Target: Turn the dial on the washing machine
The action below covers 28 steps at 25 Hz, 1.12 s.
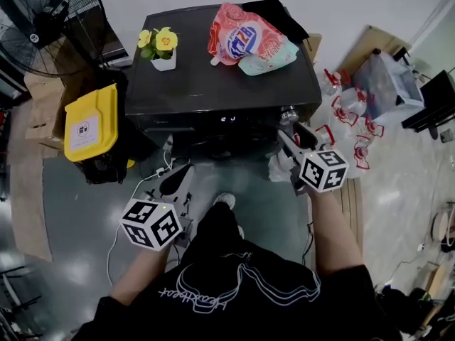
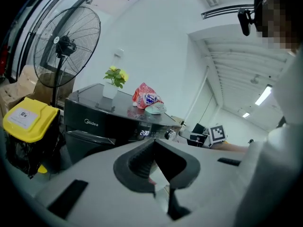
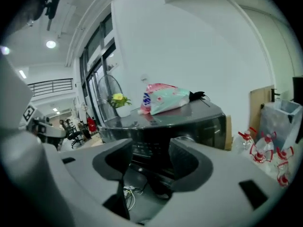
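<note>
The black washing machine (image 1: 213,84) stands in front of me, its lit display (image 1: 227,118) on the front panel. Its silver dial (image 1: 287,113) is at the panel's right end. My right gripper (image 1: 293,135) is just below and in front of the dial. In the right gripper view the right gripper (image 3: 151,148) is open, nothing lies between the pads, and the dial (image 3: 183,138) peeks over the right finger. My left gripper (image 1: 178,181) hangs lower, left of the machine's front. In its own view the left gripper (image 2: 154,142) is shut and empty, and the dial (image 2: 169,135) is far ahead.
A potted yellow flower (image 1: 162,48) and pink detergent bags (image 1: 249,40) lie on the machine's top. A yellow-lidded bin (image 1: 89,123) and a standing fan (image 1: 50,23) are to the left. Red-capped spray bottles (image 1: 352,119) crowd the floor to the right. White cables (image 1: 142,187) run below the machine.
</note>
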{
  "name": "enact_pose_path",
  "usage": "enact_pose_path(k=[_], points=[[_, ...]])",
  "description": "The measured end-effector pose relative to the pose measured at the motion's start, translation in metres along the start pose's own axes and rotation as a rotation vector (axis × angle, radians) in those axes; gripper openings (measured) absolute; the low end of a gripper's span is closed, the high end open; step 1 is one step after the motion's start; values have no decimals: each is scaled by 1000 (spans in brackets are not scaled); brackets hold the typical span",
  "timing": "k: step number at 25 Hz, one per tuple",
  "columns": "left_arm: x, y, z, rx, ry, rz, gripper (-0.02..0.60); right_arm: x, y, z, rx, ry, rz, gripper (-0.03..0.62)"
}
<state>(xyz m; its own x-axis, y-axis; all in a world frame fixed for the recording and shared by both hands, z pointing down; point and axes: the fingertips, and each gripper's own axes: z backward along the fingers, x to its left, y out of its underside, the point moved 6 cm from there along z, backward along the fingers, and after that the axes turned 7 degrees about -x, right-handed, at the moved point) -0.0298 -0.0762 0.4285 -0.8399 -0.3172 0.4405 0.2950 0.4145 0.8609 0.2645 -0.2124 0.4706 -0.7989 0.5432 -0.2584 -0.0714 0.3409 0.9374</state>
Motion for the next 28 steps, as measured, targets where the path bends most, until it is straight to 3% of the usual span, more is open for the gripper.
enact_pose_path(k=[5,12,18,28], points=[[-18,-17,15,-5,54,-15,5,71,-31,38,-28,-196,74,114],[-63,-51,31,1,225,-92,5,142,-58,87,-105,-260,62,5],[-81,-76,77,0,361,-144,5,207,-79,121,-188,-287,28,5],[-87,-99,130,-95,450,-172,5,269,-98,150,-266,-291,51,5]])
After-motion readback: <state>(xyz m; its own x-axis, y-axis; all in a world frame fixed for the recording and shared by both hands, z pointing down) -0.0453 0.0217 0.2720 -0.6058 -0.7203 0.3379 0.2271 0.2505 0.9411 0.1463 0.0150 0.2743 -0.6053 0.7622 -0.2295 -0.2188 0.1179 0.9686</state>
